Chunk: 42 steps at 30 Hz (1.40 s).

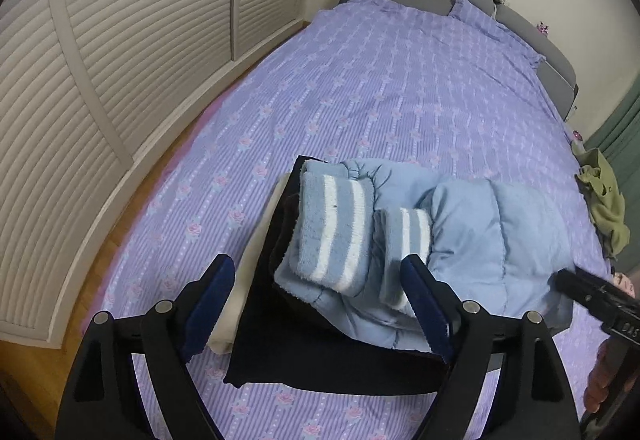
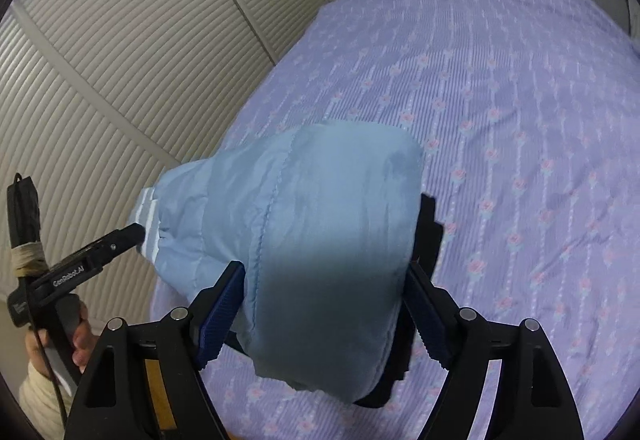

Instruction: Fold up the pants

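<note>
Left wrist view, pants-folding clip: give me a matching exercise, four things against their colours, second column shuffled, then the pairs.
Things:
1. padded pants
2. bedspread
3. garment at the bed's right edge
4. folded cloth under the pants

Colours:
A. olive green
B. black or very dark
C. light blue with white-striped cuffs
D. lilac with pink flowers

Pairs: 1-C, 2-D, 3-A, 4-B

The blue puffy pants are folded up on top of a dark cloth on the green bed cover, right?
Not green: the bed cover is purple with little pink flowers, as the left wrist view shows. The blue puffy pants do lie folded on the dark cloth.
</note>
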Tool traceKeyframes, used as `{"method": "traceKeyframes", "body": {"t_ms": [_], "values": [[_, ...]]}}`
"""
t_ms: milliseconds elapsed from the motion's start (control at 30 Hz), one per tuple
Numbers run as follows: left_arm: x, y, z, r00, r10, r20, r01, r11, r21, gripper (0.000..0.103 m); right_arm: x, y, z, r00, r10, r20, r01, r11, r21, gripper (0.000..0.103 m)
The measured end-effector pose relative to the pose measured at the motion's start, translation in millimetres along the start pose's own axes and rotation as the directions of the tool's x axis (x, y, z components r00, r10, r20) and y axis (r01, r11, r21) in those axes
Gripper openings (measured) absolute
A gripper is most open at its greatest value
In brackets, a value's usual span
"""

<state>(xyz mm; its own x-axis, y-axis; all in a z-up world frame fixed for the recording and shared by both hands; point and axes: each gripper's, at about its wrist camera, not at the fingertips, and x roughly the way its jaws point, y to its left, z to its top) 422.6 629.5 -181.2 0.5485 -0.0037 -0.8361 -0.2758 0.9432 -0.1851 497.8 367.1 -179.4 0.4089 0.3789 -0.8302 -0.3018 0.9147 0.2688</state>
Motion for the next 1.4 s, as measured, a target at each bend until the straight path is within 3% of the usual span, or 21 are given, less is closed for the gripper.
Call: {"method": "traceKeyframes", "body": {"t_ms": [133,367,500,700,867,1400], "values": [[-13,-5,-2,0.999,0.005,0.048,-0.005,1.0,-0.002,0.085,-22,3,0,0.996,-0.044,0.072,0.047,0.998,-0.034,0.086],[-43,-24,-7,0.995,-0.013,0.097,0.01,0.999,0.032,0.085,-48,5,-6,0.992,-0.038,0.123,0.043,0.998,-0.036,0.086],[-75,-44,-21,0.988,-0.012,0.153,-0.002,0.996,0.093,0.098,-73,3,-19,0.985,-0.05,0.165,0.056,0.998,-0.037,0.092],[-131,-76,-60,0.97,0.01,0.245,-0.05,0.987,0.155,0.103,-131,-2,-52,0.967,-0.07,0.245,0.076,0.997,-0.018,0.095],[-165,-103,-92,0.973,-0.016,0.23,-0.025,0.985,0.171,0.103,-187,-11,-87,0.941,-0.124,0.314,0.129,0.992,0.004,0.097],[-260,-221,-222,0.953,-0.07,0.296,-0.017,0.959,0.283,0.103,-325,-73,-219,0.902,-0.235,0.361,0.223,0.972,0.076,0.097]]}}
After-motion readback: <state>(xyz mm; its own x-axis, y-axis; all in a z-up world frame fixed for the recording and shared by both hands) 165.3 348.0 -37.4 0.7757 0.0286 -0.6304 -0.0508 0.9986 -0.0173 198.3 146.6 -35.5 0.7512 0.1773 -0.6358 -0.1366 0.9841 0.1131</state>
